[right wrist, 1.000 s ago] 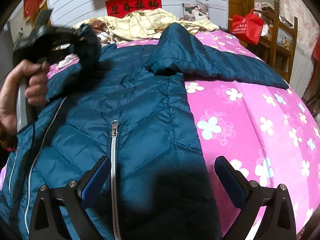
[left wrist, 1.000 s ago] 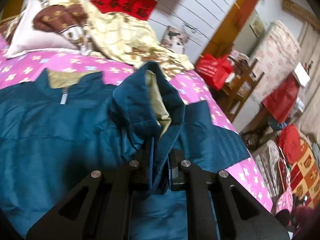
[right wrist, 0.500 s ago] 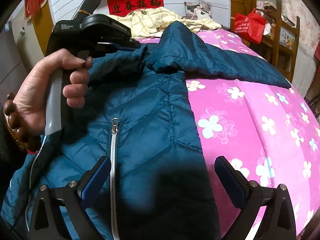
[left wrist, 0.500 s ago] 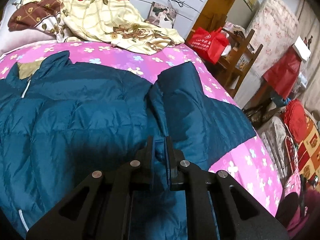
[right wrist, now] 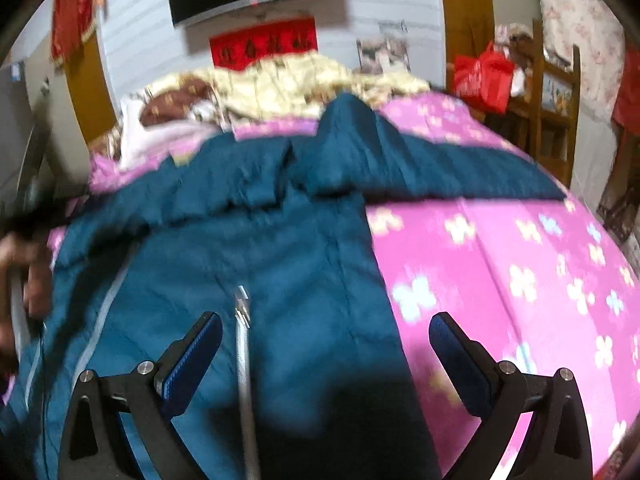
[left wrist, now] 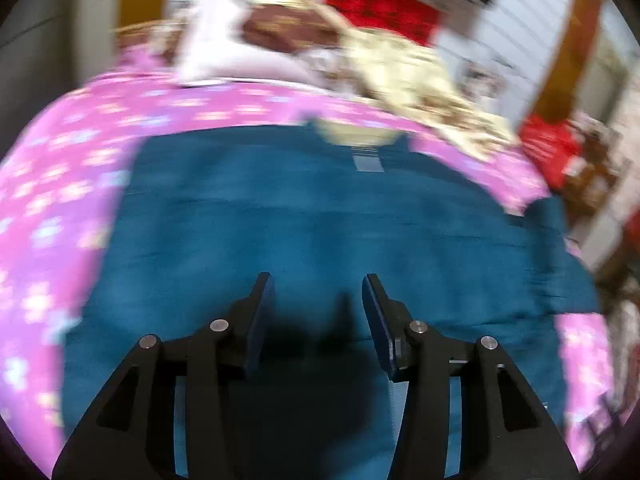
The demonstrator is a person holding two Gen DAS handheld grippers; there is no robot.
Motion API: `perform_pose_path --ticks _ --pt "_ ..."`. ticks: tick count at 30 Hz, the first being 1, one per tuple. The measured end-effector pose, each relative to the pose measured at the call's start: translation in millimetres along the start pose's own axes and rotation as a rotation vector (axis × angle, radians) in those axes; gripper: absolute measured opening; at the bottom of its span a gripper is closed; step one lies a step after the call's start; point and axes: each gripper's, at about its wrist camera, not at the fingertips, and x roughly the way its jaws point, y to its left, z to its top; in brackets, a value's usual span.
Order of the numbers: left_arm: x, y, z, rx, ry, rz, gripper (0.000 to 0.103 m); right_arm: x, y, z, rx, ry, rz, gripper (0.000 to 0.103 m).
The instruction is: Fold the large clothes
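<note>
A large dark teal padded jacket (left wrist: 304,220) lies spread on a pink flowered bedspread (left wrist: 60,184). In the right wrist view the jacket (right wrist: 280,264) shows its silver zipper (right wrist: 242,320) and one sleeve (right wrist: 440,176) stretched to the right, with the other sleeve folded across the chest. My left gripper (left wrist: 318,312) is open and empty just above the jacket's body. My right gripper (right wrist: 326,356) is open wide and empty above the jacket's lower front. The left wrist view is blurred by motion.
A yellow quilt (right wrist: 288,80) and pillows (left wrist: 224,52) are heaped at the head of the bed. A red bag (right wrist: 484,76) and wooden shelves (right wrist: 556,92) stand to the right of the bed. The person's left hand (right wrist: 24,280) is at the left edge.
My left gripper has let go of the sleeve, opened, and swung back to the left over the jacket. The sleeve now lies folded across the chest. My right gripper has lifted slightly.
</note>
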Motion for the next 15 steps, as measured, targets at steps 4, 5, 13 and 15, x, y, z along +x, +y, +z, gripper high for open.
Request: perform_pose_path --ticks 4,5,13,15 --pt "-8.9 61.7 -7.6 -0.101 -0.048 0.161 0.051 36.5 18.2 55.3 0.022 -0.009 0.106 0.102" --pt "-9.5 70.9 -9.1 -0.122 -0.061 0.170 0.053 56.6 29.1 72.1 -0.010 0.003 0.102 0.102" --pt "13.4 101.9 -9.5 -0.216 -0.005 0.203 0.054 176.9 22.2 99.0 0.170 0.136 0.145 0.094" --pt "14.3 98.2 -11.1 -0.206 -0.003 0.219 0.055 193.6 23.5 92.5 0.182 0.199 0.207 0.080"
